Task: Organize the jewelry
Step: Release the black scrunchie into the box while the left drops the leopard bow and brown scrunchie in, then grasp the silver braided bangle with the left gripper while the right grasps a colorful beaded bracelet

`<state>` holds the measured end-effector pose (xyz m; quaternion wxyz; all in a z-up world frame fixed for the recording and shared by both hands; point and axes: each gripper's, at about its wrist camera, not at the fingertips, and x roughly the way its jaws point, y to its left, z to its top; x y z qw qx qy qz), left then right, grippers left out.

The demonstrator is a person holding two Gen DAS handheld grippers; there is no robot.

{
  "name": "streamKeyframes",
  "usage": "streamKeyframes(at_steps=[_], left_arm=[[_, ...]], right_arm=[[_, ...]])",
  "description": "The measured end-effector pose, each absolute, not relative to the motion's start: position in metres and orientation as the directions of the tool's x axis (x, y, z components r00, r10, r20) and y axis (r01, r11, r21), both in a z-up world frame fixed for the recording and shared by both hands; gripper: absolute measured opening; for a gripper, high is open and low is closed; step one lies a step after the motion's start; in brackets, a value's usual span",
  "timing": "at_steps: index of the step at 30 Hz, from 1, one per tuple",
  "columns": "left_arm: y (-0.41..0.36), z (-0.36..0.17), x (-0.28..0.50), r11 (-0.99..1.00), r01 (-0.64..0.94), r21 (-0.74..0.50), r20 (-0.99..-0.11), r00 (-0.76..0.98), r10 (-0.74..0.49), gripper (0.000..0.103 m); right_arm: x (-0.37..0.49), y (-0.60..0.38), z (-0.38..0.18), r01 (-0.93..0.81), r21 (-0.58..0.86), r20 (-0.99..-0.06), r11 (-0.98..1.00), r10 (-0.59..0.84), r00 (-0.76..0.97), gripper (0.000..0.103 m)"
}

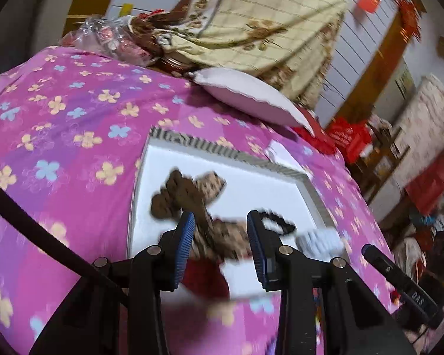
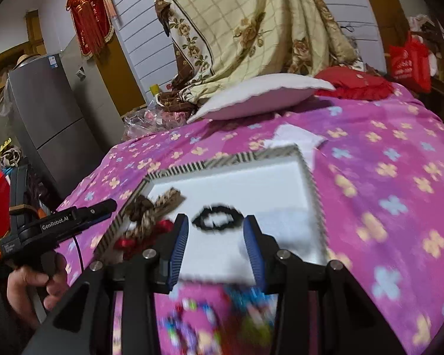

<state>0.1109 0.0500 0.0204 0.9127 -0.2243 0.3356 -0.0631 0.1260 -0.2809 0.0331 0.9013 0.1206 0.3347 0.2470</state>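
A white tray with a striped rim (image 1: 192,145) (image 2: 207,164) lies on a pink flowered bedspread (image 1: 74,103). In it are brown patterned bows (image 1: 189,192) (image 2: 154,207), a black beaded ring (image 1: 278,222) (image 2: 217,217), a white beaded piece (image 1: 319,241) and something red (image 1: 204,278) (image 2: 145,233). My left gripper (image 1: 220,222) hovers over the bows, jaws apart, nothing pressed between the blue pads. My right gripper (image 2: 216,236) hangs just before the black ring, also open and empty. Blurred colourful beads (image 2: 207,325) lie on the bedspread under it.
A white pillow (image 2: 260,94), a red cushion (image 2: 355,84) and a heaped cream flowered quilt (image 2: 251,29) sit behind the tray. A white sheet (image 2: 299,139) lies past its far corner. A grey fridge (image 2: 50,118) stands left of the bed. A hand (image 2: 35,281) holds the other gripper's body (image 2: 59,222).
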Motion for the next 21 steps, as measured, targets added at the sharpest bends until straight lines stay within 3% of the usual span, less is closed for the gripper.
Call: streamKeyframes(at_steps=[7,11,21], left_arm=[[0.043,-0.003,0.047,0.893,-0.068,-0.446,-0.700,0.648,-0.300,0.017],[0.036,-0.012,0.016,0.897,-0.095,-0.433,-0.723,0.630,-0.282,0.017],[0.028,-0.031,0.015,0.917,-0.126,-0.378,-0.776,0.583,-0.240,0.017]], right_arm=[[0.076,-0.301,0.018,-0.409,0.331,-0.643,0.850,0.521,0.562,0.040],[0.065,-0.292,-0.008,-0.387,0.277,-0.730,0.879,0.455,0.510,0.040],[0.089,-0.276,-0.031,-0.347,0.220,-0.765,0.912,0.382,0.519,0.040]])
